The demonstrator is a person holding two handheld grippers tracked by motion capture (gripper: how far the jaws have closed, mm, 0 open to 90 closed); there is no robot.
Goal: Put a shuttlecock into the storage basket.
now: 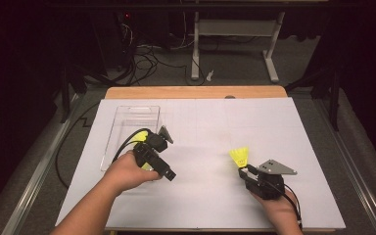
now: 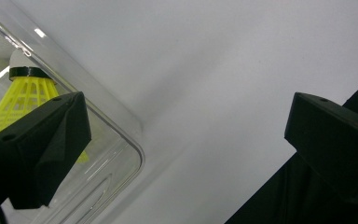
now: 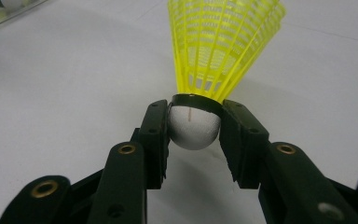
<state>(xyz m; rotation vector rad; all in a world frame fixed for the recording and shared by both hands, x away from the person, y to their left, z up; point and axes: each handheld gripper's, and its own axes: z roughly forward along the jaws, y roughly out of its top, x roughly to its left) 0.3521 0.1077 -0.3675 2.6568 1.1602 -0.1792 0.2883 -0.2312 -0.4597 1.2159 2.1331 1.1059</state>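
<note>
While clamped by its cork, shuttlecock (image 3: 193,128) skirt up, axis upright

Black fingers (image 3: 156,140), brass-coloured screws.

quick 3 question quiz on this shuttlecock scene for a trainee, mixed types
1. True or false: the right gripper is shut on the cork of a yellow shuttlecock.
2. The left gripper is: A open, B shut on a shuttlecock, C shut on the tray.
3. Fill in: a second shuttlecock lies inside the clear ____.

Key: 1 true; 2 A; 3 tray.
</note>
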